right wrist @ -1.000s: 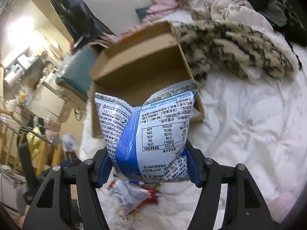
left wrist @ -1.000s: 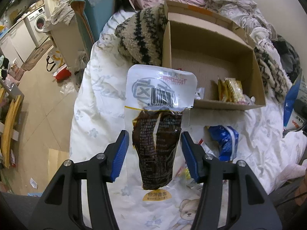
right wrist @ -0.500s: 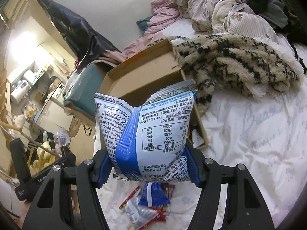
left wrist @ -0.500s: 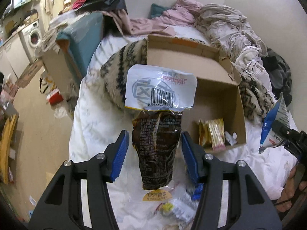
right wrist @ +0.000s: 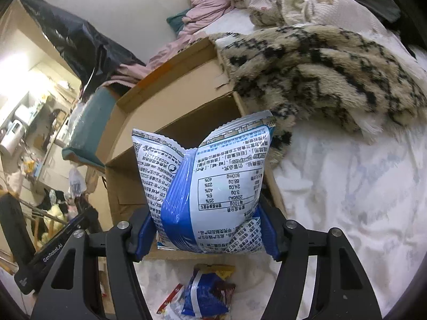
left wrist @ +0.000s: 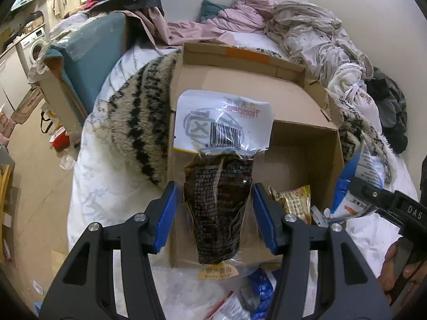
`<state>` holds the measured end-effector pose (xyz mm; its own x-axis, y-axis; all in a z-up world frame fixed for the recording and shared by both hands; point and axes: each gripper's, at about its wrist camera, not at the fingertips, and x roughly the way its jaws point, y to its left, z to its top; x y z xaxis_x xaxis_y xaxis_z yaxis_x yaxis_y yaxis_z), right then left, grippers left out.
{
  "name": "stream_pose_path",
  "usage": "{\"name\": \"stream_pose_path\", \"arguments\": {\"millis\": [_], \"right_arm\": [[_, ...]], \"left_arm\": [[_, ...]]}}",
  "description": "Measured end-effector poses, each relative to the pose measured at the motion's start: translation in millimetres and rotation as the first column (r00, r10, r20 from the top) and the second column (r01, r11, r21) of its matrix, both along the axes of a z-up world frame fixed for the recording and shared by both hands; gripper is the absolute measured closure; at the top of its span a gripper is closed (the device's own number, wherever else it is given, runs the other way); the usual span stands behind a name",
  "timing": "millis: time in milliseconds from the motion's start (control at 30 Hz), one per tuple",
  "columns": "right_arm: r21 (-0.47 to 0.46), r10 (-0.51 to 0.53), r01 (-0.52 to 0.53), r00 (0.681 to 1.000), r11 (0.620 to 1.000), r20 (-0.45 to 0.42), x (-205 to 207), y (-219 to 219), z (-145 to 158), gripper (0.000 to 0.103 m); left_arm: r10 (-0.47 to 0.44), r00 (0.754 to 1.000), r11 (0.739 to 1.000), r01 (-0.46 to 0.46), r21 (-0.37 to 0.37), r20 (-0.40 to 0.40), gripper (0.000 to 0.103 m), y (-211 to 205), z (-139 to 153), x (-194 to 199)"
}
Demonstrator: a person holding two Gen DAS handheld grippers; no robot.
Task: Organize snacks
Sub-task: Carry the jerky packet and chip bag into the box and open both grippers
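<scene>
My left gripper (left wrist: 214, 213) is shut on a clear pouch of dark brown snack (left wrist: 218, 181) with a white barcoded top, held upright in front of the open cardboard box (left wrist: 301, 101). A yellow snack packet (left wrist: 293, 200) lies inside the box. My right gripper (right wrist: 206, 229) is shut on a puffy blue and white snack bag (right wrist: 210, 186), held above the box's near edge (right wrist: 173, 101). That bag (left wrist: 360, 186) and the right gripper's body show at the right of the left wrist view.
The box sits on a white bedsheet (right wrist: 347, 200) beside a furry black-and-beige blanket (right wrist: 320, 74). Loose snack packets (right wrist: 208, 293) lie on the sheet below both grippers. Piled clothes (left wrist: 307, 32) line the wall. A teal-topped box (left wrist: 88, 61) stands left of the bed.
Both grippers have drawn in toward the box with their snacks still held. The right gripper and its blue bag have come into the left wrist view at the right.
</scene>
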<state>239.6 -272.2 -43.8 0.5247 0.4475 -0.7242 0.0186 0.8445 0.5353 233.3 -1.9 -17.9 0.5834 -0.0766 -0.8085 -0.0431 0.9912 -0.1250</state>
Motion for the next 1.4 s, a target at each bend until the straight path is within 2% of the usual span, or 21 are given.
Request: {"name": "stream_pose_path", "arguments": {"millis": [100,167,233,267,367,400,500,700,900,967,1033,1100,1267,1400], "right_arm": [[-0.005,0.021,-0.021,0.999,1.000,-0.034,17,10,-9,0.034],[0.025,0.049,-0.047,0.996,0.999,-0.070,30,16,-21,0.034],[0.008,0.034,-0.034,0.999,0.999,-0.033,37,19,-23,0.034],[-0.012,0.027,-0.027,1.000,1.000,-0.014,39,20,-21,0.031],[-0.041,0.037,-0.036,0.999,0.999,0.028,41,24,-16,0.006],[-0.052,0.037,-0.036,0.999,0.998,0.025,40,24,-16,0.004],[-0.029,0.064,-0.065,0.998,0.998,-0.016,39,26,-21,0.004],[0.004,0.049,-0.049,0.996,0.999,-0.074,26,16,-25,0.004],[0.007,0.053,-0.052,0.995,0.999,-0.086,4,10,-14,0.004],[0.010,0.053,-0.053,0.996,0.999,-0.078,-4,7,-9,0.004],[0.014,0.052,-0.051,0.996,0.999,-0.070,-13,5,-5,0.004],[0.013,0.049,-0.048,0.996,0.999,-0.072,-20,5,-4,0.004],[0.010,0.058,-0.057,0.996,0.998,-0.074,-34,7,-1,0.004],[-0.004,0.063,-0.064,0.996,0.998,-0.070,-43,9,1,0.004]], "left_arm": [[-0.021,1.000,1.000,0.021,-0.001,-0.019,0.051,-6,-13,10],[-0.022,1.000,1.000,0.022,-0.001,-0.019,0.051,-8,-18,12],[-0.035,0.999,0.999,0.035,0.010,-0.011,0.051,-10,-22,13],[-0.043,0.999,0.999,0.043,0.014,-0.015,0.051,-11,-23,14],[-0.054,0.998,0.999,0.054,0.005,-0.036,0.050,-12,-31,15],[-0.052,0.997,0.999,0.052,0.000,-0.049,0.050,-11,-34,16],[-0.057,0.996,0.998,0.057,-0.001,-0.070,0.050,-12,-40,17],[-0.059,0.996,0.998,0.059,0.000,-0.068,0.048,-13,-41,17],[-0.051,0.996,0.999,0.052,0.006,-0.079,0.046,-15,-42,20],[-0.054,0.995,0.998,0.056,0.021,-0.090,0.043,-16,-43,20],[-0.055,0.995,0.998,0.057,0.029,-0.081,0.026,-17,-41,18],[-0.051,0.997,0.998,0.053,0.030,-0.062,0.016,-16,-37,14],[-0.055,0.997,0.998,0.055,0.003,-0.049,0.015,-12,-29,9],[-0.051,0.998,0.998,0.052,0.019,-0.041,0.015,-8,-22,0]]}}
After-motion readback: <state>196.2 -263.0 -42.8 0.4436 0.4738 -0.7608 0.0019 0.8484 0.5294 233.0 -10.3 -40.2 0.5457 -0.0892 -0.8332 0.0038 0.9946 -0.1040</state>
